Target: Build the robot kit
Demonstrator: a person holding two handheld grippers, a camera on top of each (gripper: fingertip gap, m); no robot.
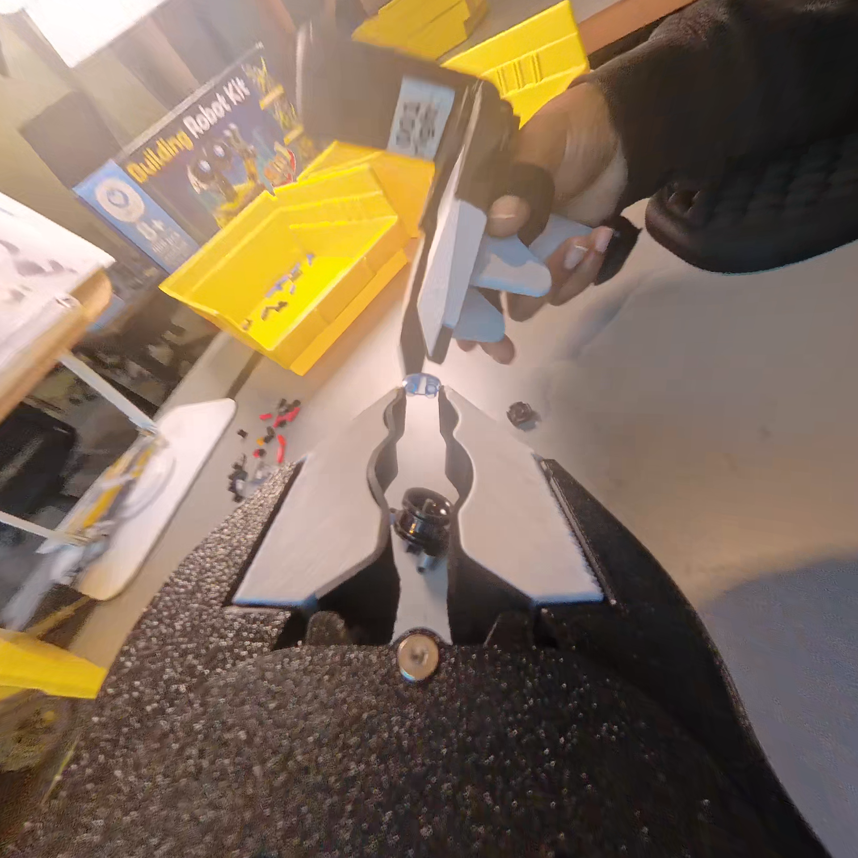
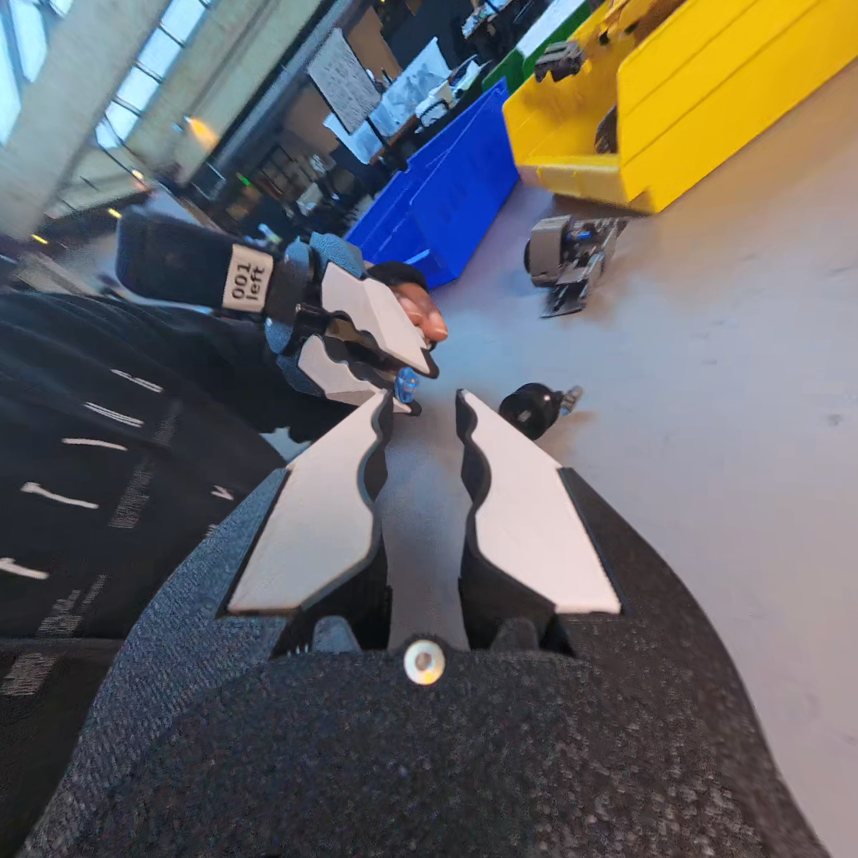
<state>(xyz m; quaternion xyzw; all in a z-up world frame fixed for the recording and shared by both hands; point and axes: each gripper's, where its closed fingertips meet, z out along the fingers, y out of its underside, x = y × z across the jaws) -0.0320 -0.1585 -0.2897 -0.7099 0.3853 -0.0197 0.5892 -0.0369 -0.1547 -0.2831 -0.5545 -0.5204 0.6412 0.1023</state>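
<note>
Small blue piece (image 1: pixel 420 386) pinched in left gripper (image 1: pixel 421 389), right gripper (image 2: pixel 421 395) parted alongside

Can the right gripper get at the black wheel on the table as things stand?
Probably yes: the right gripper is open and empty, and the black wheel lies just beside its fingertips on bare table, nothing between.

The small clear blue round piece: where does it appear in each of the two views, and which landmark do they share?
Left wrist view: the small clear blue round piece sits just above centre, pinched between the left gripper fingertips.
Right wrist view: it lies left of centre, at the far gripper's tips, beside the right gripper.
Shared landmark: the small black round wheel-like part on the grey table.
</note>
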